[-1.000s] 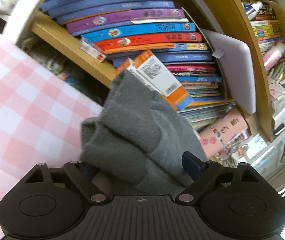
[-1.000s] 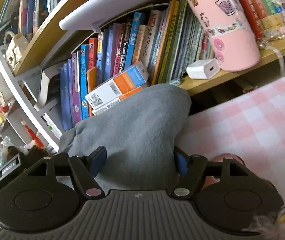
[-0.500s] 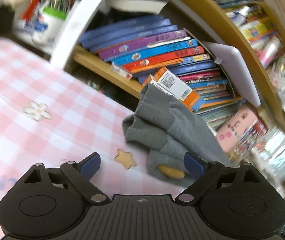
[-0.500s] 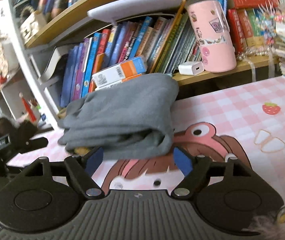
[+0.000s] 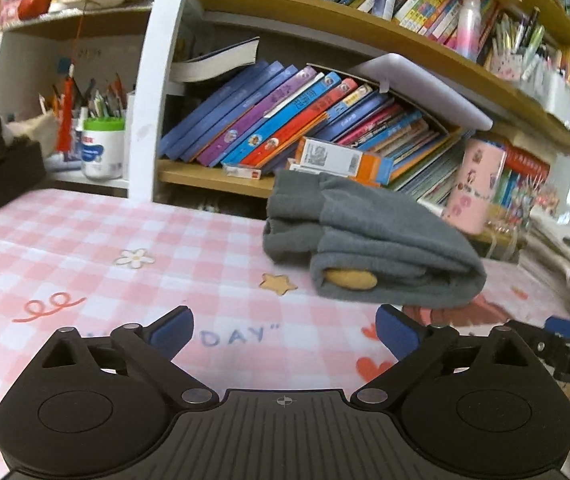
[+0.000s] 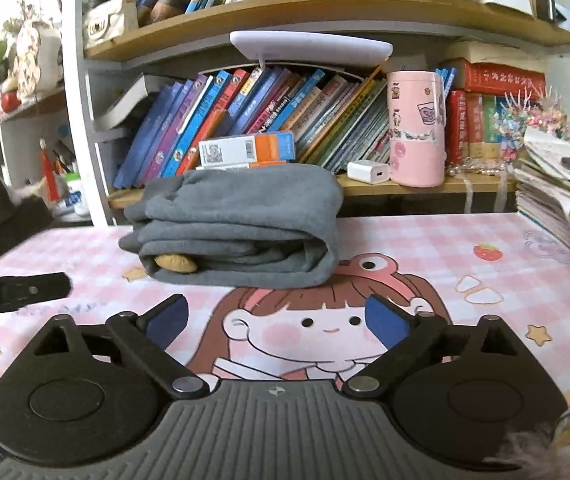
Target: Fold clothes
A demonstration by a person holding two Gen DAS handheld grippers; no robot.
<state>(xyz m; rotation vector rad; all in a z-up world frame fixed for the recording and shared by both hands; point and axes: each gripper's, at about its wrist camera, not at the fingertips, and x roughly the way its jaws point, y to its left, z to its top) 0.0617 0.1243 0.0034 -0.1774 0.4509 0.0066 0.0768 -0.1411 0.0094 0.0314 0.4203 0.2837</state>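
Leaning books [image 6: 245, 112] on shelf, pink tumbler [image 6: 416, 128], white charger [image 6: 368, 171], pink checked tablecloth [image 5: 85, 240]

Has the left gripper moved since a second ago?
Yes. The left gripper has released the grey garment and backed away from the bookshelf; jaws open.

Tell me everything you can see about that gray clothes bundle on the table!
The gray clothes bundle looks like soft, fleecy fabric, folded into a thick stack of several layers with a rounded fold on one side. A small tan patch peeks out between the lower layers. It lies flat on the pink checkered tablecloth, near the bookshelf, partly over the cartoon girl's frog hat. Neither the left gripper nor the right gripper touches it; both are open.
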